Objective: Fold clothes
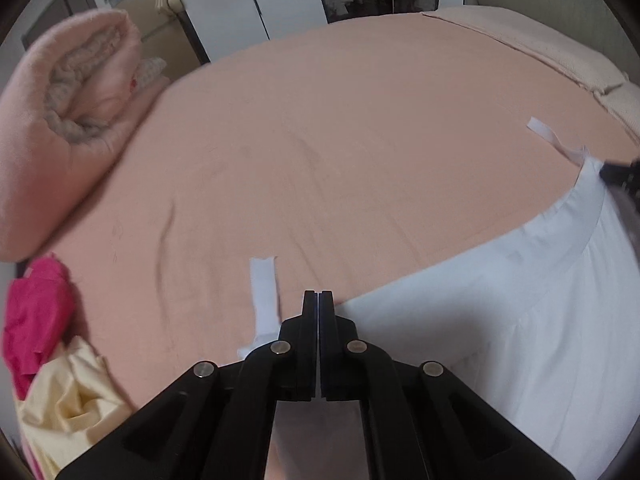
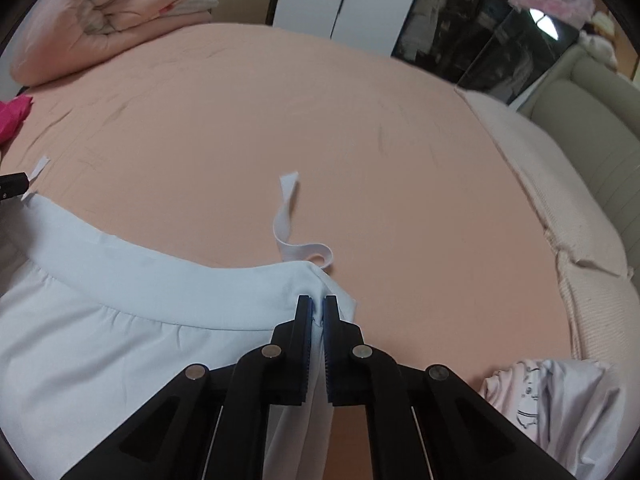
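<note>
One bed [image 1: 320, 128], covered by a peach sheet, filled both views. One rolled pink quilt [image 1: 72, 100] lay at its far left corner. One white garment [image 2: 100, 320] was spread over the near side of the bed, its waistband edge curving across the sheet, with two white ties: one tie [image 2: 290, 220] curled on the sheet just beyond the right corner, the other tie [image 1: 264, 296] lay flat by the left corner. Three more pieces of clothing sat at the edges: one pale printed garment [image 2: 552, 400] at the near right, one yellow garment [image 1: 68, 396] and one bright pink garment [image 1: 36, 316] at the near left. No readable writing or brand showed; the print on the pale garment was too small to make out.

The right gripper [image 2: 318, 304] was clamped on the white garment's right waistband corner, cloth pinched between its jaws. The left gripper [image 1: 319, 300] was fully closed at the garment's left corner; whether cloth sat between its jaws could not be told.
</note>
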Motion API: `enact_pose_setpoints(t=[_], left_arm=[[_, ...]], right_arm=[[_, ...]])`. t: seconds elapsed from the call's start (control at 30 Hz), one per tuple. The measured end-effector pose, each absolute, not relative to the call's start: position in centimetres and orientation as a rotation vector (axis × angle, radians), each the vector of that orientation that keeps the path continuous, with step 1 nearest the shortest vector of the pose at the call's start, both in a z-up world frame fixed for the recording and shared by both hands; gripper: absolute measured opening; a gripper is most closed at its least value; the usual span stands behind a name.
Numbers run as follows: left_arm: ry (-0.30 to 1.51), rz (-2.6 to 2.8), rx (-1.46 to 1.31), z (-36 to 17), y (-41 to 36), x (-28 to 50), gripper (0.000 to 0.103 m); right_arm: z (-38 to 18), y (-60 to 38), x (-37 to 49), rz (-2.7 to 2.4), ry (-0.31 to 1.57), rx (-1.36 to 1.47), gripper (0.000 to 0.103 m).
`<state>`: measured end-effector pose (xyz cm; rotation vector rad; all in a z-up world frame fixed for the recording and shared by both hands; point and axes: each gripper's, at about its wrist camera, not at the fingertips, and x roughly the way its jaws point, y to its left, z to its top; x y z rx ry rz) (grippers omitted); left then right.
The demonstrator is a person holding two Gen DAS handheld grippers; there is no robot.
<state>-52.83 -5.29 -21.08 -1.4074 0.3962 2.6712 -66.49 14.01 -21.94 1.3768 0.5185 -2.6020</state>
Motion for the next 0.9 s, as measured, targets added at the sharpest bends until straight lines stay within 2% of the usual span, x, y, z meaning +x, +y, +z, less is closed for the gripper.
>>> enact_pose_setpoints(t=[0.07, 0.13, 0.17, 0.2, 0.23, 0.27, 0.3, 0.33, 0.37, 0.4, 0.43, 0.47, 0.5, 0.53, 0.57, 0.63, 0.9], left_arm=[[0.287, 2.624, -1.415, -20.7, -6.9, -53.1, 0.001], [0.261, 2.584, -1.439, -20.2, -7.6, -52.6, 0.005], [0.248, 2.564, -1.451, -20.0, -8.0, -52.4, 0.012], [0.246, 2.544, -1.458, -19.8, -8.2, -52.0, 0.028], [0.256, 2.529, -1.447, -19.6, -8.0, -51.4, 0.04], [0.262, 2.52, -1.42, -19.4, -7.7, -50.7, 0.059], [0.276, 2.51, -1.403, -19.4, -7.4, -50.1, 0.061], [0.301, 2.499, -1.399, -19.7, -6.8, -49.8, 0.061], [0.326, 2.488, -1.394, -20.0, -6.3, -49.5, 0.061], [0.351, 2.477, -1.39, -20.3, -5.8, -49.2, 0.05], [0.387, 2.466, -1.406, -21.0, -5.2, -49.1, 0.034], [0.438, 2.458, -1.446, -22.0, -4.7, -49.6, 0.002], [0.484, 2.473, -1.447, -22.6, -4.5, -50.1, 0.002], [0.512, 2.5, -1.417, -22.6, -3.9, -50.0, 0.002], [0.519, 2.516, -1.407, -22.4, -3.4, -49.7, 0.001], [0.518, 2.562, -1.368, -21.7, -3.2, -49.6, 0.001], [0.513, 2.669, -1.323, -20.4, -3.3, -51.2, 0.001]], right_arm=[[-22.7, 13.9, -67.4, -2.565, 0.541, 1.413, 0.003], [-22.5, 14.0, -68.3, -2.535, 0.511, 1.446, 0.005], [-21.9, 14.2, -68.7, -2.524, 0.471, 1.46, 0.005], [-21.4, 14.4, -69.0, -2.512, 0.43, 1.473, 0.006], [-20.2, 14.7, -69.0, -2.523, 0.347, 1.447, 0.008], [-19.5, 14.9, -68.6, -2.537, 0.301, 1.418, 0.011], [-18.8, 14.9, -68.2, -2.55, 0.284, 1.395, 0.024], [-18.8, 14.8, -67.8, -2.548, 0.306, 1.394, 0.037], [-18.7, 14.6, -67.5, -2.546, 0.328, 1.393, 0.039], [-18.7, 14.4, -67.1, -2.543, 0.35, 1.392, 0.039], [-19.4, 13.8, -67.0, -2.518, 0.394, 1.415, 0.039], [-20.1, 13.7, -67.1, -2.491, 0.429, 1.445, 0.039], [-21.1, 13.7, -67.2, -2.465, 0.449, 1.48, 0.035], [-22.0, 13.7, -67.3, -2.439, 0.469, 1.514, 0.009], [-22.2, 13.6, -67.1, -2.456, 0.492, 1.487, 0.002], [-22.6, 13.5, -66.9, -2.488, 0.537, 1.43, 0.0], [-20.7, 13.9, -67.5, -2.596, 0.506, 1.292, 0.0]])
